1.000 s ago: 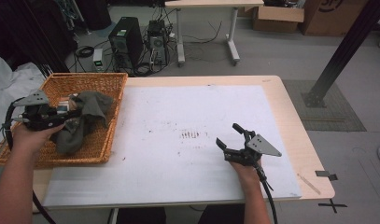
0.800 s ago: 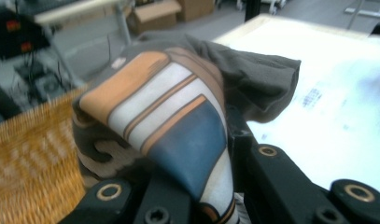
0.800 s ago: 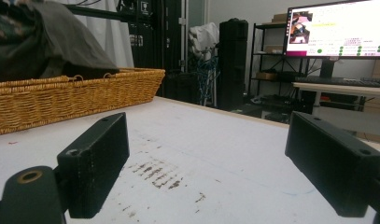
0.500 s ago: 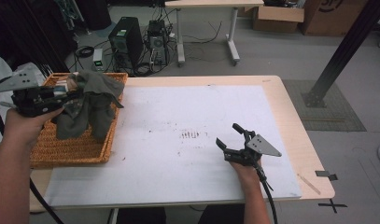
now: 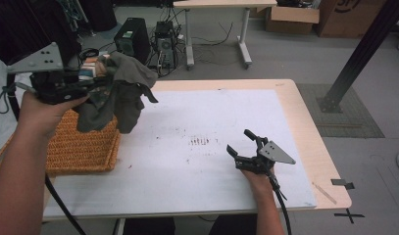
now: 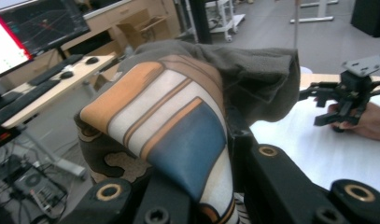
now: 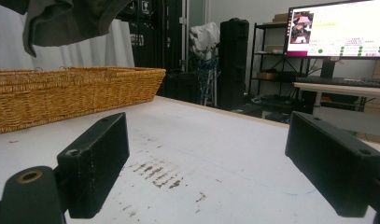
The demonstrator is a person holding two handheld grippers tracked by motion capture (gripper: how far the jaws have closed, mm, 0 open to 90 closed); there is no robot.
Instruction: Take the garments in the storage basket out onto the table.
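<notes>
A dark olive garment (image 5: 119, 95) with a striped orange, white and blue patch (image 6: 173, 126) hangs in the air above the right end of the wicker basket (image 5: 79, 149). My left gripper (image 5: 91, 78) is shut on its top, and the cloth bunches over the jaws in the left gripper view. The garment's lower edge (image 7: 61, 21) dangles over the basket (image 7: 71, 91) in the right gripper view. My right gripper (image 5: 242, 142) rests on the white table sheet (image 5: 197, 112) near the front right, jaws wide open with nothing between them. It also appears far off (image 6: 348, 91) in the left gripper view.
The basket stands at the table's left edge. Dark smudges (image 5: 201, 141) mark the sheet's middle. Beyond the table are computer towers (image 5: 133, 36), another desk (image 5: 221, 5), a black post (image 5: 361, 54) and cardboard boxes (image 5: 292, 17). A monitor (image 7: 339, 30) glows at the far side.
My left gripper has risen out of the basket and moved right, lifting the garment clear so it hangs free. My right gripper has stayed where it was.
</notes>
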